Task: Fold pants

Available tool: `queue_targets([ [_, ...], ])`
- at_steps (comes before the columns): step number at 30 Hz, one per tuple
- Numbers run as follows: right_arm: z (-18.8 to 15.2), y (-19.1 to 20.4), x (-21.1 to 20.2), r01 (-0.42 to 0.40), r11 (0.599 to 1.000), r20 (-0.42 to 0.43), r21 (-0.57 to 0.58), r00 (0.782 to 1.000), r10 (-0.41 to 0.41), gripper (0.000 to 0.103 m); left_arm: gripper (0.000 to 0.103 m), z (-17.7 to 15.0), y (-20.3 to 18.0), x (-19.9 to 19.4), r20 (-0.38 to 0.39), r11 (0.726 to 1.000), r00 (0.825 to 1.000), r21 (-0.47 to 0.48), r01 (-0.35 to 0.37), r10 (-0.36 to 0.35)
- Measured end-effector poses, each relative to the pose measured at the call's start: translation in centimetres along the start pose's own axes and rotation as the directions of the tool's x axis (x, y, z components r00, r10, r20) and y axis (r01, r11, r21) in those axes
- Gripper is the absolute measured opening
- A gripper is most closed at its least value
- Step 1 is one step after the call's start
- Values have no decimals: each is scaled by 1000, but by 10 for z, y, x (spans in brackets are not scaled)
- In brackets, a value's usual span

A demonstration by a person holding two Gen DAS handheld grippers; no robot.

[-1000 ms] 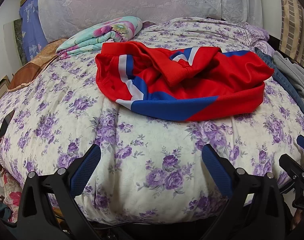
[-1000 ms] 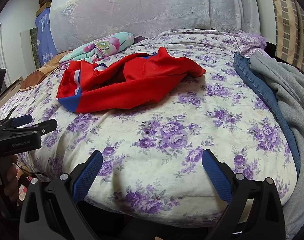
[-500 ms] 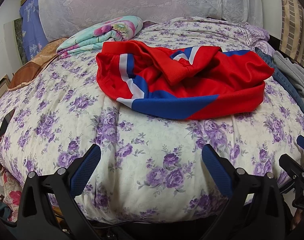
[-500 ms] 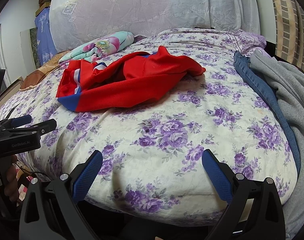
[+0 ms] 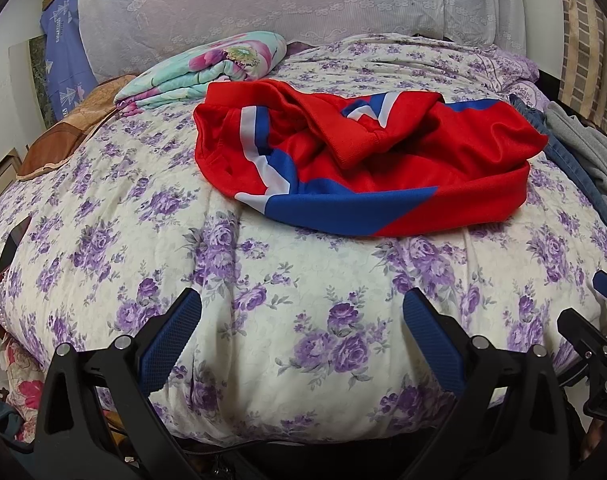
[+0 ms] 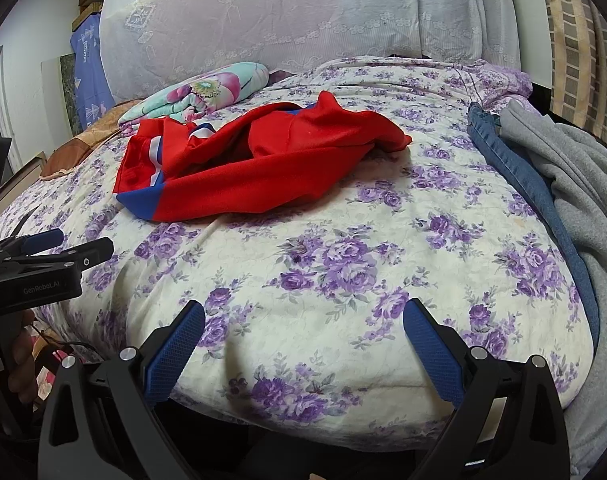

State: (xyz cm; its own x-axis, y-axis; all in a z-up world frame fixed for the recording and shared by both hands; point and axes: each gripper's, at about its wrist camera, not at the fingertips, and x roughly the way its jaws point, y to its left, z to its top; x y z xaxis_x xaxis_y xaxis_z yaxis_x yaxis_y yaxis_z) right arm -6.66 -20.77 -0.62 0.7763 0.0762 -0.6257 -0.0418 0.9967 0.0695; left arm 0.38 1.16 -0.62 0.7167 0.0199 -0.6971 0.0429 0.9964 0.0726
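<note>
Left wrist view first: the left gripper (image 5: 301, 330) hangs low at the near edge of the bed, its blue-padded jaws spread wide apart with nothing between them, only the floral quilt (image 5: 303, 300) underneath. The red pants (image 5: 363, 160) lie crumpled in a heap further up the bed, well apart from the fingertips and a little right of centre, with a blue panel and a white stripe showing along the near side and one ribbed red band flopped over the top. Just beyond the heap, toward the far left, sits a folded floral blanket (image 5: 207, 72), near the pants though I cannot tell whether it touches them, and behind that a large pale pillow (image 5: 283, 4) stands against the head of the bed. Off the right edge of the quilt lie blue jeans (image 5: 559, 144) and a grey garment (image 5: 591, 148), side by side. From the right wrist view, the right gripper (image 6: 303, 338) is likewise held wide, clamped on nothing, above the quilt's near edge; the pants (image 6: 263, 168) lie up and to its left, well apart from it, while the jeans (image 6: 519, 176) and grey garment (image 6: 575, 184) run along the right side. The left gripper's body (image 6: 35, 268) shows at the far left of that view, beside the bed.
</note>
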Motion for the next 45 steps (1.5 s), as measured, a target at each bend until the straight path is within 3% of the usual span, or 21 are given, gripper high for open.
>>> queue_targets([
  [20,1,5,7,6,1000,-14,-17,1000,-7,100,98,-2,7,10,-21,1000,1000,-5,-1,1],
  [24,23,8,-2,-75,997,30,-28,997,76,100,98,18,25,1,51,998,997,2,-56,56],
  [28,74,22,4,-245,969,42,-28,968,246,100,98,61,66,4,100,995,991,-56,-87,92],
  [32,116,46,44,-329,944,-25,-29,944,328,94,98,105,93,33,103,990,988,-95,-106,116],
  [34,129,56,80,-370,929,-110,25,922,370,91,98,119,98,60,57,984,985,-83,-158,163],
  [37,138,68,121,-388,915,-183,109,897,402,89,98,129,108,92,-21,981,986,-99,-165,164],
  [40,148,75,147,-415,893,-204,176,872,446,88,98,134,115,115,-69,982,988,-114,-147,140],
  [42,153,79,160,-411,890,-217,198,867,449,86,98,140,114,128,-88,985,988,-105,-139,130],
  [43,155,80,168,-404,889,-231,217,863,449,80,98,144,112,136,-99,985,987,-100,-137,128],
  [45,158,78,180,-404,880,-261,248,847,463,58,98,147,109,146,-113,988,988,-95,-120,109],
])
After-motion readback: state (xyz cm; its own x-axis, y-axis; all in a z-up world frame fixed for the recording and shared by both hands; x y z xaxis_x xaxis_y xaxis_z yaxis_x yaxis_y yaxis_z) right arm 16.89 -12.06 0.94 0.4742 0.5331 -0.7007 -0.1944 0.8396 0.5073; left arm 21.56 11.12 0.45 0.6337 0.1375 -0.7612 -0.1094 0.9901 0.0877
